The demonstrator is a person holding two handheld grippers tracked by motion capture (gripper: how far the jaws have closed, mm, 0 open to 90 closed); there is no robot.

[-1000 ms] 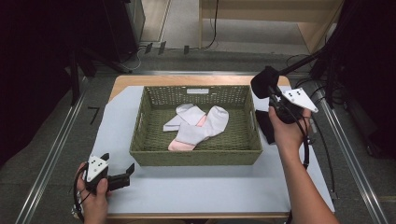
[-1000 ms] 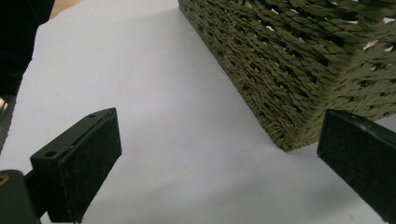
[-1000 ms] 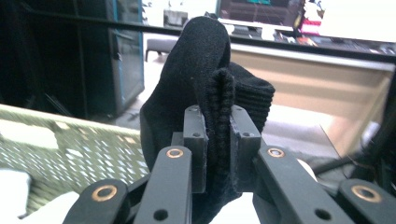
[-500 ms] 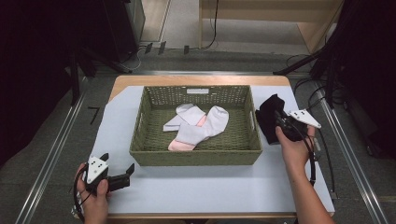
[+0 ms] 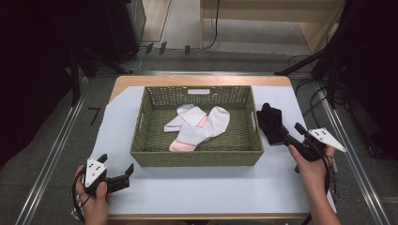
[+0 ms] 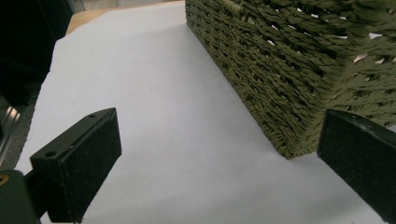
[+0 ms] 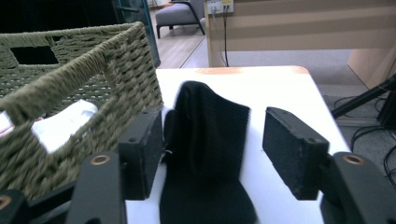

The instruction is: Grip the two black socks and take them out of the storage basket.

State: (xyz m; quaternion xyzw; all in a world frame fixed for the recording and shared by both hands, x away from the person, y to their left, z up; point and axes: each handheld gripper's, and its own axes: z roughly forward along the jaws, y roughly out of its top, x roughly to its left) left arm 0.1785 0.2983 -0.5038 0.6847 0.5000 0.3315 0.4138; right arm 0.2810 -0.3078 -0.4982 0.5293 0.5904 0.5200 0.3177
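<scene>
**Black sock set down beside the basket, right claw letting go**

The black sock [image 5: 270, 123] lies on the white-covered desk [image 5: 197, 192] at the right of the high view, just beside the right wall of the green woven basket [image 5: 196, 158] and outside it. In the right gripper view the sock [image 7: 205, 154] stands bunched between the jaws of the right claw [image 7: 223, 154], brushing the left pad while a clear gap shows at the right pad. The jaws have just been opening, with the sock between them but no longer pinched, so I judge this to be a release.

Inside the basket two pale socks [image 5: 199, 126], grey-white with pink toes, lie crossed over each other in the middle.

The left claw [image 5: 123, 171] rests at the lower left of the high view, near the basket's front left corner; its jaws stand well apart with nothing between them.

Judging by how things lie, the black sock is out and placed, while the pale pair is untouched in the basket. If the work is emptying it, those two are left.
</scene>
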